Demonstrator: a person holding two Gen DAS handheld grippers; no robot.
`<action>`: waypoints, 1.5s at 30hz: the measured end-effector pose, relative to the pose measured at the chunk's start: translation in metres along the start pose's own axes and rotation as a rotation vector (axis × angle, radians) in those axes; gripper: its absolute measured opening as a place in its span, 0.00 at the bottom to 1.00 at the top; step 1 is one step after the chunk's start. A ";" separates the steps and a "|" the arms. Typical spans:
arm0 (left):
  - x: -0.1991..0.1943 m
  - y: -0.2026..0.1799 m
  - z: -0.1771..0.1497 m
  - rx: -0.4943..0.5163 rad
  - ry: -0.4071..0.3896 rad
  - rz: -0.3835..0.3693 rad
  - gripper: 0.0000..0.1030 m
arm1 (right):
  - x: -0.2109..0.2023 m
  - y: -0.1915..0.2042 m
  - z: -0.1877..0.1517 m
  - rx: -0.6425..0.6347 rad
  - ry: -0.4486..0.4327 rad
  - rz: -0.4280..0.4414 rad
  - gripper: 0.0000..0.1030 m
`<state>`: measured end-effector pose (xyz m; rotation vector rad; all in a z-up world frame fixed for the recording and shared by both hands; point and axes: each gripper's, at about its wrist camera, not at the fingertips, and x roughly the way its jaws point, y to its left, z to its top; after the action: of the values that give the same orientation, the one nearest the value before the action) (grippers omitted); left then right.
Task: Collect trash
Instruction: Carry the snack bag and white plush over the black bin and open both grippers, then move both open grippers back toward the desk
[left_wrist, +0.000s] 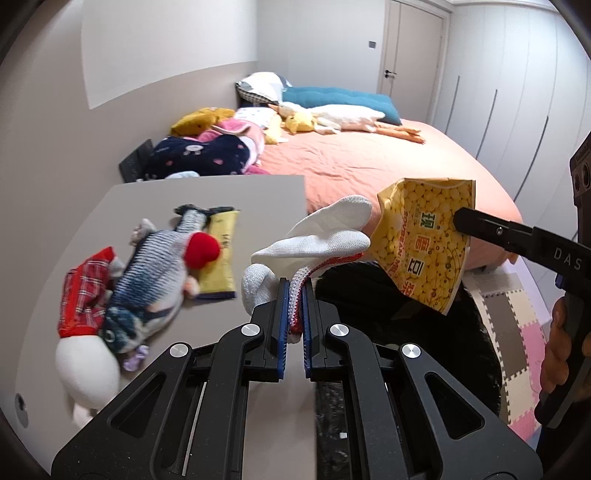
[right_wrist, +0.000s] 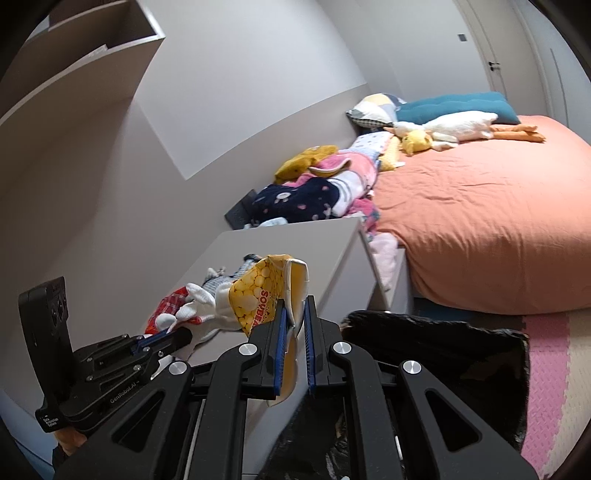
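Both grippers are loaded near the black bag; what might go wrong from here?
1. The left gripper pinches the white knit glove only by its red-trimmed cuff, so it may slip out.
2. The yellow soybean snack packet in the right gripper could miss the black trash bag.

"soybeans" on yellow snack bag (left_wrist: 421, 236); "das" on right gripper (left_wrist: 456, 221).
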<state>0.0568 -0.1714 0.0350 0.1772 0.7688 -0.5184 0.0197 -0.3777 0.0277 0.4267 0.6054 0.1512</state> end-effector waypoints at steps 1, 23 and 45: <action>0.001 -0.003 0.000 0.005 0.003 -0.005 0.06 | -0.003 -0.004 -0.001 0.007 -0.005 -0.007 0.10; 0.042 -0.094 -0.014 0.163 0.136 -0.170 0.12 | -0.059 -0.065 -0.006 0.065 -0.069 -0.217 0.23; 0.034 -0.096 -0.027 0.190 0.112 -0.092 0.95 | -0.071 -0.074 -0.008 0.095 -0.137 -0.310 0.81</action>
<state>0.0121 -0.2579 -0.0051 0.3514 0.8396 -0.6733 -0.0418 -0.4607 0.0270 0.4254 0.5384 -0.2021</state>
